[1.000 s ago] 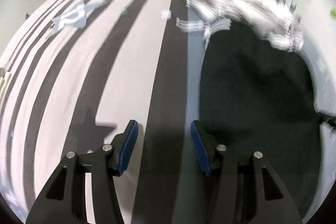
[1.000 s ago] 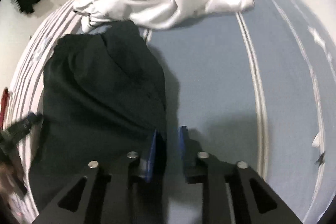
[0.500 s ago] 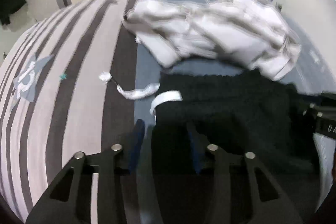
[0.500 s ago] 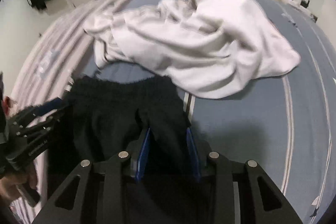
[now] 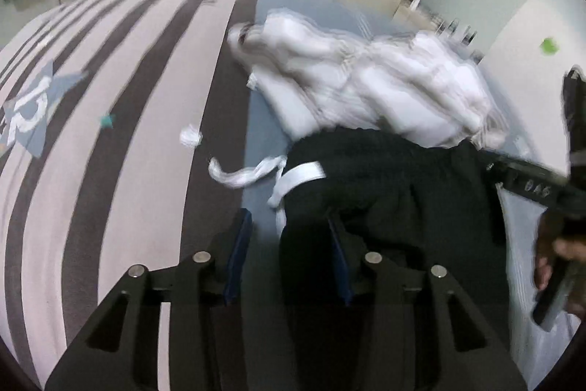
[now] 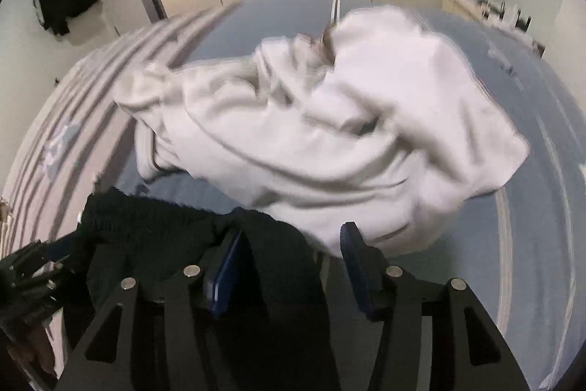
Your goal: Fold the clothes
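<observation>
Black garment on bed, at 6 o'clock of white pile: soft, limp; left gripper and right gripper opening, released, cloth between; regrip hem corners.

both grippers are matte black, with angular cut-out frames, round silver screw heads and blue rubber pads lining the fingers: left gripper, right gripper. pale embossed lettering marks the right gripper's side.
</observation>
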A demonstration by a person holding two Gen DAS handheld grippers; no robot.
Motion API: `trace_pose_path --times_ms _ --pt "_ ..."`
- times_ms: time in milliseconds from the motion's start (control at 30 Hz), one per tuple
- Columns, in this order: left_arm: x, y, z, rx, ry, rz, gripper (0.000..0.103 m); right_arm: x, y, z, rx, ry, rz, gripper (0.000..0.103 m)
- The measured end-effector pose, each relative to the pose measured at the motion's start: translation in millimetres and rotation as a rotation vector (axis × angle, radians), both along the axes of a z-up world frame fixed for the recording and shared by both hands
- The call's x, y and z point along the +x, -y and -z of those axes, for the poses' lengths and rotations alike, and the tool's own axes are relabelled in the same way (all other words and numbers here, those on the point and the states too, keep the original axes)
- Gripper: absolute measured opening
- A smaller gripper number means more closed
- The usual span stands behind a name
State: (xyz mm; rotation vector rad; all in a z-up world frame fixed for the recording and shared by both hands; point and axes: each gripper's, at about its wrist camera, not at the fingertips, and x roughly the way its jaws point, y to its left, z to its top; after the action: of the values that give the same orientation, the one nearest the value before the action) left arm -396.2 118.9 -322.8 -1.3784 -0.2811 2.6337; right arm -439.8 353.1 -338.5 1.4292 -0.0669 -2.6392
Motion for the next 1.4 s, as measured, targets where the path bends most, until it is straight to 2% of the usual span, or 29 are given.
trace_pose_path --times_ms 67,167,267,367,467,533,633,667,733,800,900,1000,1067,1133,1300,1400 --pt "8 0 -14 -0.005 -0.042 0.012 0.039 12 -13 -13 -0.043 -0.023 0.003 0.051" --pt "12 -2 -22 -0.029 -0.064 0.014 0.04 25 -29 -22 -0.081 -0.007 0.009 0.051" --pt "1 7 -14 -0.026 -0.025 -0.029 0.043 36 -42 -24 -0.112 0.011 0.035 0.051" --pt "-8 4 -9 -0.032 -0.001 -0.06 0.042 44 -37 -28 -0.093 0.017 -0.007 0.051" --pt "12 -8 -14 -0.047 -0.026 -0.006 0.042 72 -25 -24 -0.099 0.042 -0.076 0.051" --pt "28 -20 -12 -0.103 -0.029 0.038 0.042 95 -16 -14 -0.078 0.058 -0.122 0.051" --pt "32 -29 12 -0.188 0.019 0.084 0.042 109 -8 18 -0.001 0.126 -0.141 0.051" --pt "30 -28 22 -0.236 0.04 0.076 0.041 108 -8 31 0.038 0.15 -0.131 0.051" --pt "25 -15 34 -0.251 0.072 0.041 0.041 104 -12 46 0.067 0.171 -0.11 0.051" --pt "37 -5 23 -0.199 0.059 0.015 0.041 102 -22 47 0.045 0.157 -0.066 0.049" --pt "74 -5 -5 -0.15 0.001 0.033 0.041 119 -37 17 -0.076 0.09 0.0 0.051" --pt "114 -4 -29 -0.106 -0.043 0.052 0.041 159 -38 -11 -0.057 0.044 -0.032 0.051" --pt "154 -1 -35 -0.07 -0.02 0.057 0.041 194 -38 -22 -0.048 0.041 -0.058 0.051" --pt "188 4 -32 -0.067 0.016 0.047 0.041 233 -38 -24 -0.054 0.07 -0.068 0.051" --pt "264 14 -3 -0.015 0.155 -0.017 0.041 322 -31 -8 -0.028 0.159 -0.082 0.051" --pt "288 13 5 0.078 0.184 -0.001 0.041 353 -32 5 -0.04 0.198 -0.051 0.051"
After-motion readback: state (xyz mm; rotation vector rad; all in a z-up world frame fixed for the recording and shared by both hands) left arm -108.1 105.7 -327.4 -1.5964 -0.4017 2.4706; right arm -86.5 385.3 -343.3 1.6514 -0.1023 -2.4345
